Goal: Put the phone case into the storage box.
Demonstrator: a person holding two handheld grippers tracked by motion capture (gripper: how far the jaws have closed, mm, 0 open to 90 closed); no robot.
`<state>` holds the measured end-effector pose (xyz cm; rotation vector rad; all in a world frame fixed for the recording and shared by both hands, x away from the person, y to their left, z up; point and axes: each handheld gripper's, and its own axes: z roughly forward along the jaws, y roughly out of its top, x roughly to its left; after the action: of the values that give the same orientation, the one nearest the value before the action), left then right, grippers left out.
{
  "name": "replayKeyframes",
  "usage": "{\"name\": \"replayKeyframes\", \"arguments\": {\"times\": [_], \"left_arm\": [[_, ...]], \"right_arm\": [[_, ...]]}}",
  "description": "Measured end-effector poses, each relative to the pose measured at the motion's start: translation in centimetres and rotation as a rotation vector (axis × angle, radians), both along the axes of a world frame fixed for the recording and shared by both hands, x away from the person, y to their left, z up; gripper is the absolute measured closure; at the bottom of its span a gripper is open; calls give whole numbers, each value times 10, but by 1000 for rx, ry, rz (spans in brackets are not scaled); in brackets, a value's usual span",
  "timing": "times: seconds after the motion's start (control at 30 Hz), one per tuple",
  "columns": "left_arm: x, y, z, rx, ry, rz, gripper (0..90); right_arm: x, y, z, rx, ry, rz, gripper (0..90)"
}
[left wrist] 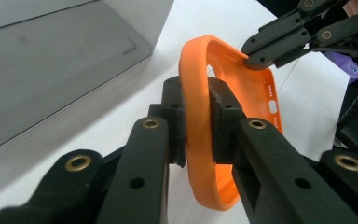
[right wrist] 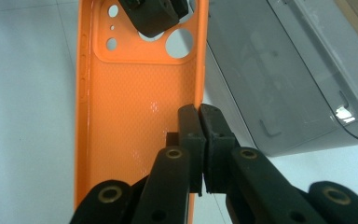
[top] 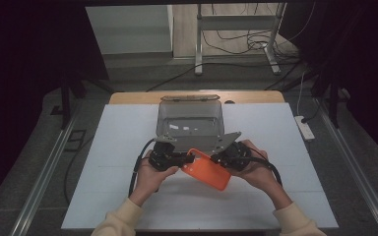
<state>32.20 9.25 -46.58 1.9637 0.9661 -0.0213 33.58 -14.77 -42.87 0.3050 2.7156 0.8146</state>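
Observation:
An orange phone case (top: 206, 169) hangs over the white table (top: 123, 132), held between both grippers. My left gripper (top: 189, 158) is shut on the case's end rim (left wrist: 200, 93) by the camera cutout, its pads pressing on either side of the rim. My right gripper (top: 217, 160) is shut on one long side wall of the case (right wrist: 135, 102). In the right gripper view its pads (right wrist: 199, 116) pinch that thin wall, and the left gripper (right wrist: 154, 18) shows at the far end. The right gripper's tips (left wrist: 254, 58) show at the upper right of the left gripper view.
A grey see-through plastic box (top: 191, 118) stands open just behind the grippers, near the table's far edge. A power strip (top: 305, 128) lies on the floor at the right. Metal stand legs (top: 198, 59) and cables are beyond the table.

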Motion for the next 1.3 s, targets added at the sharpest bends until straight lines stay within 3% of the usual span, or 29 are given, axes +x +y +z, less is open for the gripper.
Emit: {"name": "replayKeyframes", "arguments": {"times": [0.77,0.9,1.17,1.3], "left_arm": [[-3,3,2,-9,-48,35,810],[-3,7,4,-16,-60,49,810],[-2,14,6,-25,-69,60,810],[-3,17,7,-34,-80,61,810]], "right_arm": [[0,2,-1,25,-7,3,843],[-1,1,0,54,-1,10,689],[4,-12,10,193,34,-36,420],[7,-20,12,246,50,-60,348]]}}
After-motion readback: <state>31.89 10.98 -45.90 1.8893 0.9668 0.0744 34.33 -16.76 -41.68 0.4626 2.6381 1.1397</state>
